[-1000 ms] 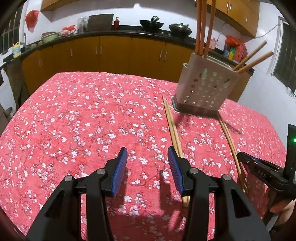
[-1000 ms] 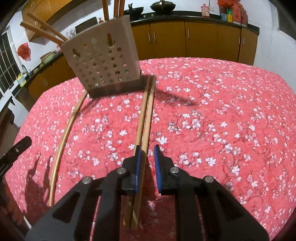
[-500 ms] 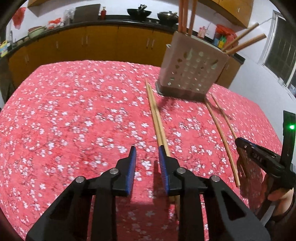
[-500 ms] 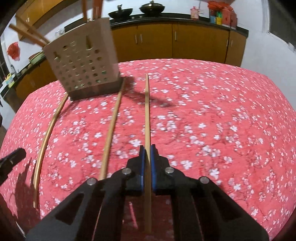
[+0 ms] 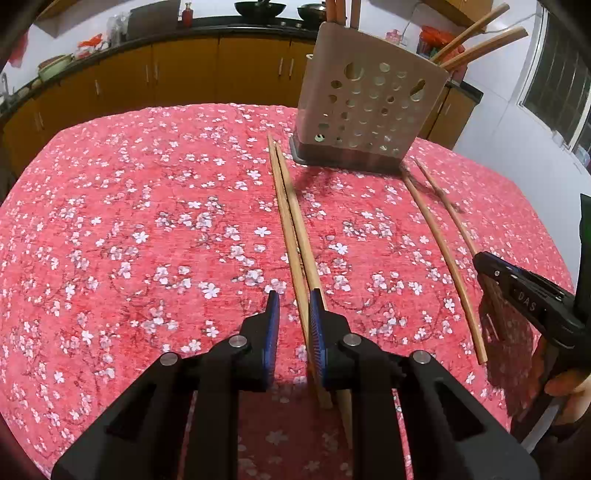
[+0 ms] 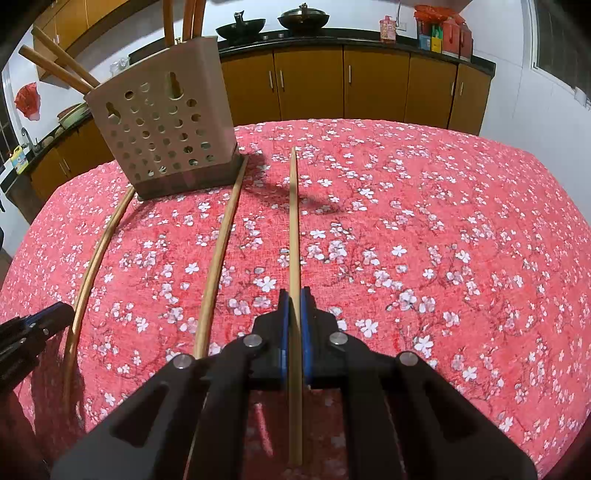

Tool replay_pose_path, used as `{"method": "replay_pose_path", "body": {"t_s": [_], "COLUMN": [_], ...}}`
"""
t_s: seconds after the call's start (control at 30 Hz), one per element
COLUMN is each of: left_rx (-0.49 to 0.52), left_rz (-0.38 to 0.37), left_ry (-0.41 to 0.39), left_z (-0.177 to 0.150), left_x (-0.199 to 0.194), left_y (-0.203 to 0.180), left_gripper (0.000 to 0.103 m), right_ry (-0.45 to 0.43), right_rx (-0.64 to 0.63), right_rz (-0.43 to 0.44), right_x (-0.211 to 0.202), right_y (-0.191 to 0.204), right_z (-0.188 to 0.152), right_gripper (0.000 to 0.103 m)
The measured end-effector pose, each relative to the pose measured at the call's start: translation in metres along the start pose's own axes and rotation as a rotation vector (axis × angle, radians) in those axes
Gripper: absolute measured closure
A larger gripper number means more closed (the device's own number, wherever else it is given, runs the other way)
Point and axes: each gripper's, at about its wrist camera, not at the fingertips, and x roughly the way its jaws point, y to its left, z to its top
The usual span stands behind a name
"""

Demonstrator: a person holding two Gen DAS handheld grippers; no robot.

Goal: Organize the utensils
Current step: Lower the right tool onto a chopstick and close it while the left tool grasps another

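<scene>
A beige perforated utensil holder (image 5: 369, 110) (image 6: 166, 129) stands at the far side of the red flowered tablecloth (image 5: 147, 221), with several chopsticks upright in it. Two chopsticks (image 5: 291, 229) lie side by side in front of it. My left gripper (image 5: 294, 306) is low over their near ends, its jaws closing. One stick runs between the jaws against the right pad; a gap remains at the left pad. My right gripper (image 6: 293, 299) is shut on a single chopstick (image 6: 294, 221), which points toward the holder. Its mate (image 6: 221, 251) lies on the cloth just to the left.
Brown kitchen cabinets (image 6: 369, 88) and a dark counter with woks (image 5: 258, 7) run behind the table. The table's far edge is just past the holder. In the left wrist view the right gripper (image 5: 517, 291) and a hand are at the right edge.
My left gripper moved forward and down onto the pair of chopsticks and its jaws narrowed. My right gripper shut on one chopstick and drew it away from its mate.
</scene>
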Motion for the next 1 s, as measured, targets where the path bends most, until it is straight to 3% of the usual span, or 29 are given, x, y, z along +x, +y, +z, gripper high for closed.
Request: {"method": "replay_pose_path", "body": {"t_s": [0.23,0.33,0.57,0.67,1.0], "left_rx": [0.044,0.050,-0.006,-0.048,-0.056], "left_rz": [0.063,0.095,0.149,0.129,0.109], "left_ry": [-0.014,-0.025,-0.029,-0.037,-0.055], "left_z": [0.008,0.011,0.019,0.020,0.015], "left_x": [0.012,0.015,0.011,0.008,0.006], "left_y": [-0.010,-0.008,0.034,0.053,0.054], "left_gripper": [0.086,0.095,0.095,0.095,0.095], "right_ry": [-0.001,-0.001,-0.005,-0.006,-0.005], "right_rx": [0.007,0.002,0.001,0.031,0.035], "right_rz": [-0.004,-0.005,-0.023,-0.015,-0.008], "right_x": [0.000,0.000,0.004,0.006,0.007], "right_y": [0.000,0.001,-0.005,-0.012,-0.014], "right_z": [-0.001,0.000,0.007,0.010,0.008], "right_gripper": [0.095,0.095,0.095,0.095,0.095]}}
